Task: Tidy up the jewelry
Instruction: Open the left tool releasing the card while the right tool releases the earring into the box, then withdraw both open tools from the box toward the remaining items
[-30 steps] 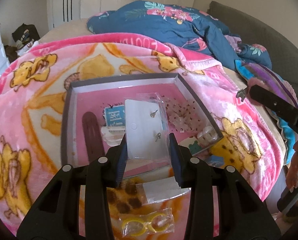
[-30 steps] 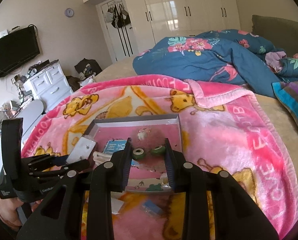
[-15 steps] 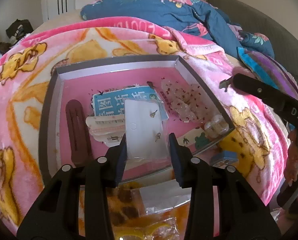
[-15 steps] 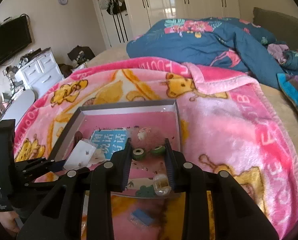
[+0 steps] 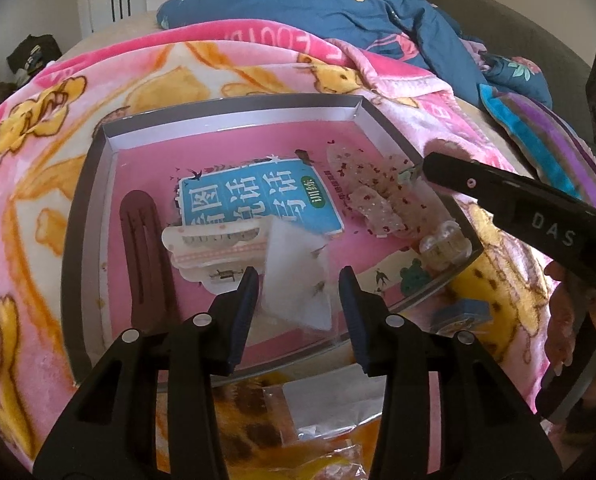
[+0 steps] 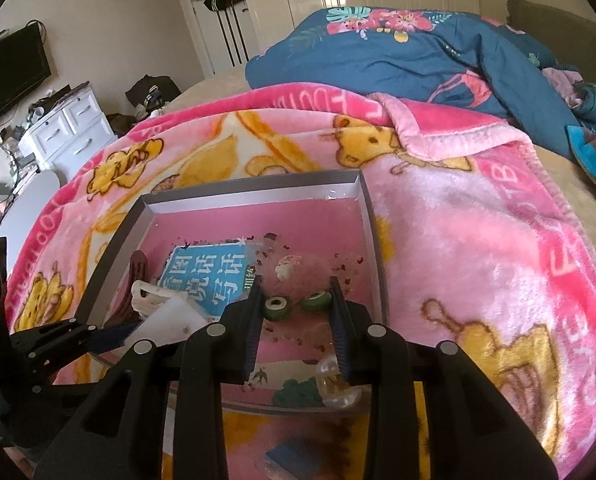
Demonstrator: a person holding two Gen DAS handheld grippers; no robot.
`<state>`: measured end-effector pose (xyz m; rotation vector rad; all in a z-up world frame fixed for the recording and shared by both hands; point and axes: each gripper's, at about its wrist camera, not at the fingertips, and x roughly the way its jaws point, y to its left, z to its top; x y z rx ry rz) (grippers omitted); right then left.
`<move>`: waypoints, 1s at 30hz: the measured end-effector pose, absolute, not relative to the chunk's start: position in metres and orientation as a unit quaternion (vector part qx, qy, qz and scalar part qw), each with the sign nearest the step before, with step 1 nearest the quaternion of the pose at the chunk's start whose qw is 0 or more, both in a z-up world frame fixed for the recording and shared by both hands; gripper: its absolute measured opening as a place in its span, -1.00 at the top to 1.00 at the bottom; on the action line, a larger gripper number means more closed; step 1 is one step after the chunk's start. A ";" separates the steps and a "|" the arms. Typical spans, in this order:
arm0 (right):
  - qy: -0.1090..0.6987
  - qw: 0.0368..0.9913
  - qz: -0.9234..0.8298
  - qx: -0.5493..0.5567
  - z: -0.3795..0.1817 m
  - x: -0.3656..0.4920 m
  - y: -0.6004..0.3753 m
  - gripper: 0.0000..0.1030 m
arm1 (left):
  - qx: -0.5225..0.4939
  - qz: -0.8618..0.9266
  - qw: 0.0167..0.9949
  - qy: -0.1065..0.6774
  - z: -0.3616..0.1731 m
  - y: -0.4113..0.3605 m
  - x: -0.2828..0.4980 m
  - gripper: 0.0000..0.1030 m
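Nearby, hair clips (image 5: 377, 204) crowd the box (image 5: 234, 112) floor.

One grey tray (image 5: 90, 184) here; inside it, one blue booklet (image 5: 254, 200), one maroon hair clip (image 5: 146, 256), one white earring card (image 5: 294, 280). Two green rings (image 6: 296, 304) above it, and two tools.
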<state>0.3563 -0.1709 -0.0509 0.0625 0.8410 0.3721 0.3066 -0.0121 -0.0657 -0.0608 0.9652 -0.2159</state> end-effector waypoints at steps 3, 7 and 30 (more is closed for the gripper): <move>0.407 0.895 0.180 0.030 -0.053 0.357 -0.169 0.37 | -0.030 -0.103 0.880 0.463 -0.066 -0.012 0.306 0.34; 0.403 0.896 0.182 0.037 -0.050 0.354 -0.172 0.23 | -0.034 -0.102 0.881 0.461 -0.064 -0.010 0.305 0.33; 0.349 0.919 0.164 0.079 -0.012 0.283 -0.224 -0.67 | -0.079 -0.052 0.909 0.405 -0.029 0.021 0.259 -0.82</move>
